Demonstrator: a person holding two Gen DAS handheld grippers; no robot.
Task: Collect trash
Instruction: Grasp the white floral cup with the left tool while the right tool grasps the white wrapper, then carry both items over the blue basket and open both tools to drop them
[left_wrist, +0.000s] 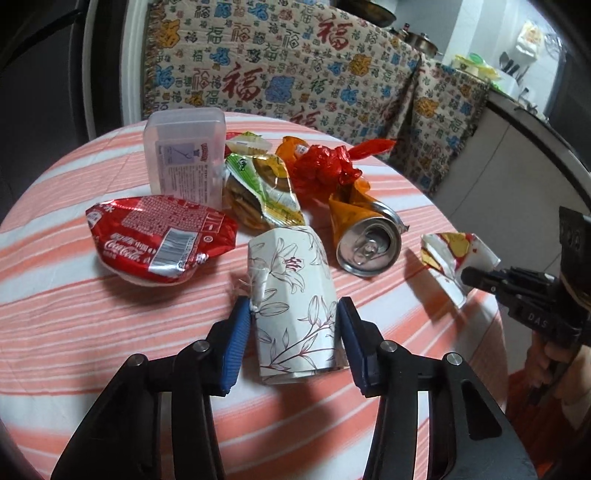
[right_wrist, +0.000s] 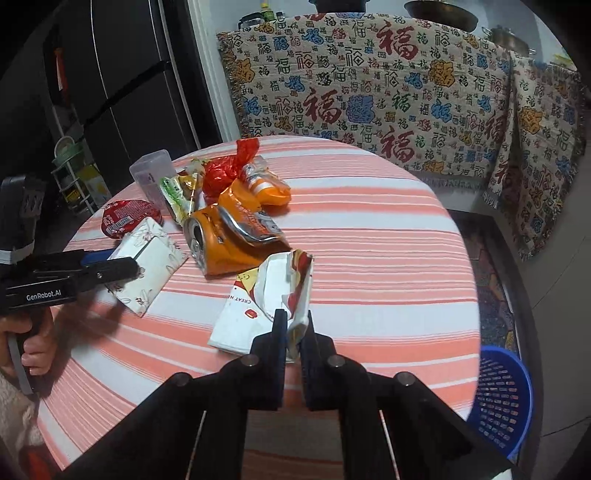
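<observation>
Both hand-held grippers clamp trash on the striped surface.

The left hand-held gripper (left_wrist: 293, 321) grasps the floral paper cup (left_wrist: 291, 299) lying on its side at lower centre, long axis running up the frame. The right hand-held gripper (right_wrist: 293, 332) is clenched on the crumpled white wrapper (right_wrist: 266, 302), printed "CREAT". The blue basket (right_wrist: 504, 398) sits at lower right, nearer the right hand. A red "Coca-Cola" pack (left_wrist: 159, 240) lies left.

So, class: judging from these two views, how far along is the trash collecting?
Done: nothing seems binned; the blue basket shows no trash. In hand: the left tool brackets the floral carton; the right tool pinches the white wrapper. Left: the crushed can, red lid and snack wrappers.
</observation>
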